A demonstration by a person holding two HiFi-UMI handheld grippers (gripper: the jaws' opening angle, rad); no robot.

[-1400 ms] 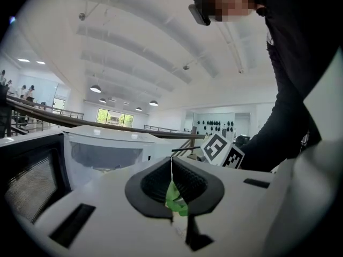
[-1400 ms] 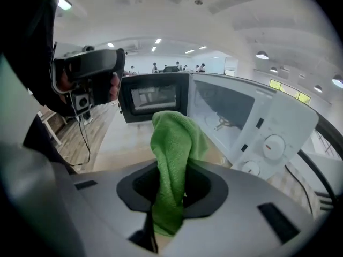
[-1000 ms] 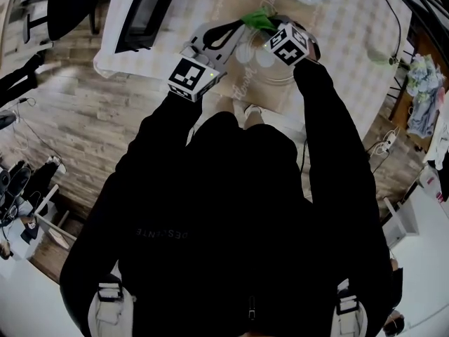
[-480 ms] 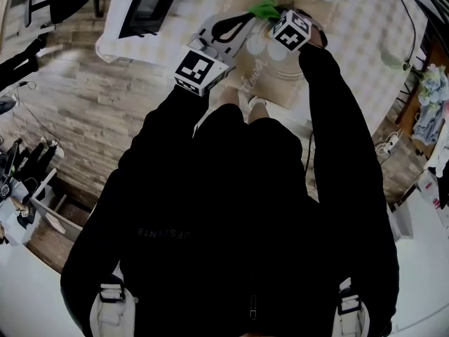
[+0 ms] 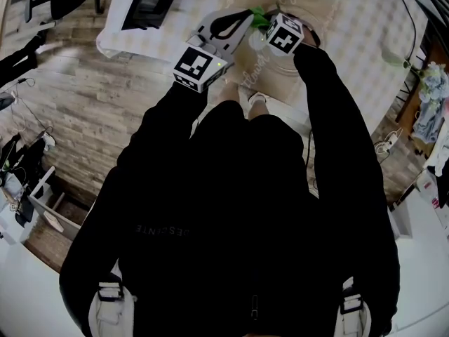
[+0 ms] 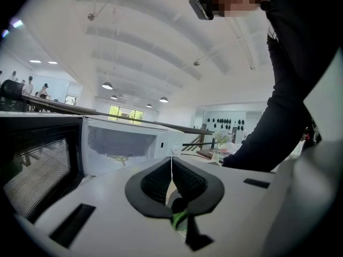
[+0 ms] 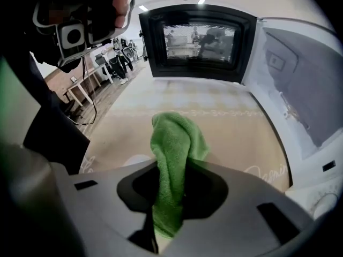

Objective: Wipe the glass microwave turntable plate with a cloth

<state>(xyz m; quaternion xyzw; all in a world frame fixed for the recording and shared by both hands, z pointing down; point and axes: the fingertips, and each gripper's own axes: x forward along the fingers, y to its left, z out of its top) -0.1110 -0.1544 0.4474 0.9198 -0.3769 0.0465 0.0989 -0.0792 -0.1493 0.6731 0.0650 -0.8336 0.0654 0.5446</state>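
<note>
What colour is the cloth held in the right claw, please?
Green; the cloth shows best in the right gripper view.

The green cloth [image 7: 172, 143] is nappy, matt terry, pinched in the right tongs [image 7: 169, 189], whose shell is smooth matt grey plastic. The left tongs [image 6: 171, 178] have ribbed black rubbery pads [image 6: 154, 184]. The glass turntable plate [image 5: 265, 48] looks clear and glossy. The microwave [image 7: 300, 74] is glossy white inside, and its door [image 7: 198, 42] is dark and reflective. The bench [image 7: 225, 116] has a matt beige checked cover. The floor [image 5: 91, 118] is wood plank.

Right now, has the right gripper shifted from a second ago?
Yes, slightly: in the head view the right gripper, with its green cloth, has edged left, toward the microwave door.
</note>
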